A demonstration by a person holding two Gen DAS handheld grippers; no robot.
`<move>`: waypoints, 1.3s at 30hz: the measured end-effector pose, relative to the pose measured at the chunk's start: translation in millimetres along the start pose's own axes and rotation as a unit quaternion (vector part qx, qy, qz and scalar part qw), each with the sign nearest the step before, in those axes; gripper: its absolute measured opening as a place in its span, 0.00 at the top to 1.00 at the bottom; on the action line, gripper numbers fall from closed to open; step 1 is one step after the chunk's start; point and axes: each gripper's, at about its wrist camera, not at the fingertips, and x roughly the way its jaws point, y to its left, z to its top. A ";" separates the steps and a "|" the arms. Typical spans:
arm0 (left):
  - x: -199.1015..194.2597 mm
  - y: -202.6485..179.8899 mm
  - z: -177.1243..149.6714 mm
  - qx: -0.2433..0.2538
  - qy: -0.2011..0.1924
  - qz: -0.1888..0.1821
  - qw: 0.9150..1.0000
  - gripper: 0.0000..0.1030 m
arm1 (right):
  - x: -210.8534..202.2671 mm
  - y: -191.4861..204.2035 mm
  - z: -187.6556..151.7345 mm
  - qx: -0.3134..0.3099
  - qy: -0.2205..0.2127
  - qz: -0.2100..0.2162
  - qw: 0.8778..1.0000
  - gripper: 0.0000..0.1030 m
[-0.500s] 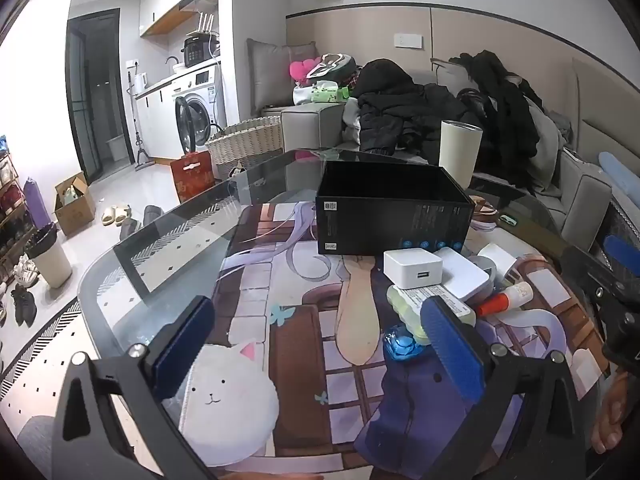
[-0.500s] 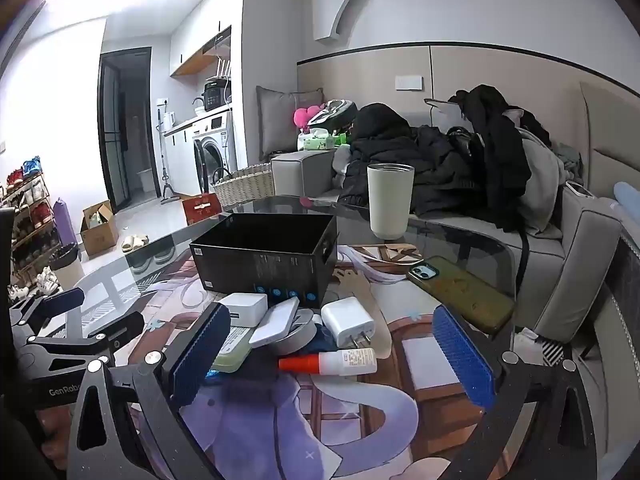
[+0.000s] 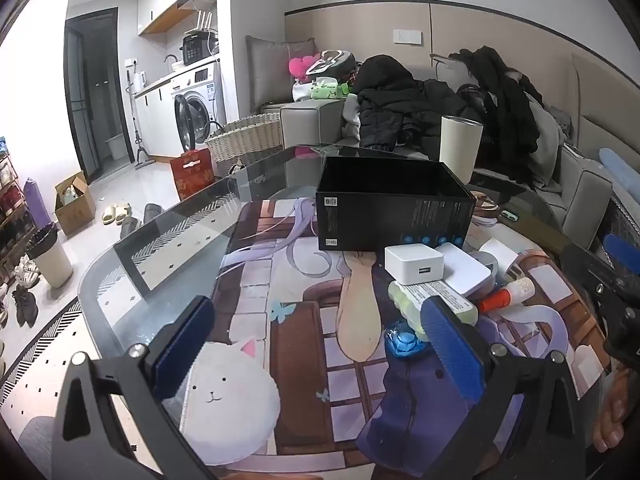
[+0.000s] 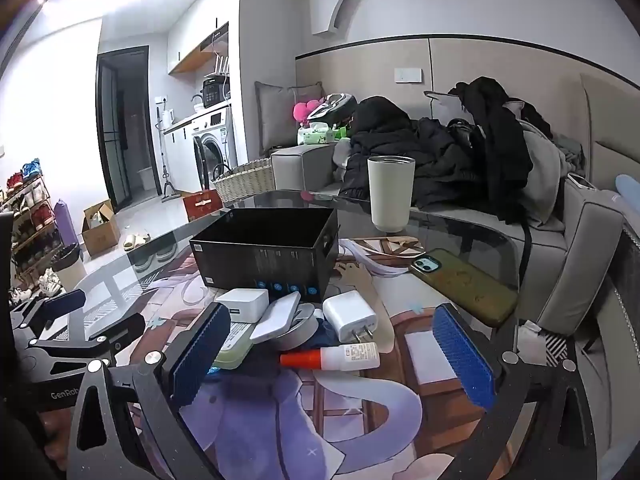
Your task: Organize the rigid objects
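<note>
Hovering over a cluttered glass table (image 3: 168,240), the left gripper (image 3: 320,344) and right gripper (image 4: 332,352) both gape, holding nothing. Small chargers and a glue bottle (image 4: 332,358) lie piled just before the empty black box (image 4: 264,248); the nearest white charger cube (image 3: 414,264) looks light, stiff and smooth, best pinched across its flat sides

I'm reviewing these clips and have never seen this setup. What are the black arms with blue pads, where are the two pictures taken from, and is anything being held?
There is no robot: a person holds one two-finger gripper in each hand, each with a fisheye camera looking along its fingers. One picture is from the left gripper, the other from the right gripper. Both are open and hold nothing. On the glass table stand an open black box and a tumbler; before the box lie a white charger cube, a plug adapter, a glue tube and a phone.
</note>
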 end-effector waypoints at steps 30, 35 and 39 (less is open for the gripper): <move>-14.1 -1.2 4.8 0.006 -0.033 0.007 0.999 0.00 | 1.0 -0.6 -2.7 0.006 0.001 0.005 1.000 0.00; -11.9 -2.0 5.2 0.005 -0.028 0.006 1.000 0.00 | 3.1 -1.1 -3.5 0.007 0.004 0.005 1.000 0.00; -11.8 -1.8 5.0 0.003 -0.024 0.005 1.000 0.00 | 3.5 -2.4 -4.5 0.011 0.008 0.008 1.000 0.00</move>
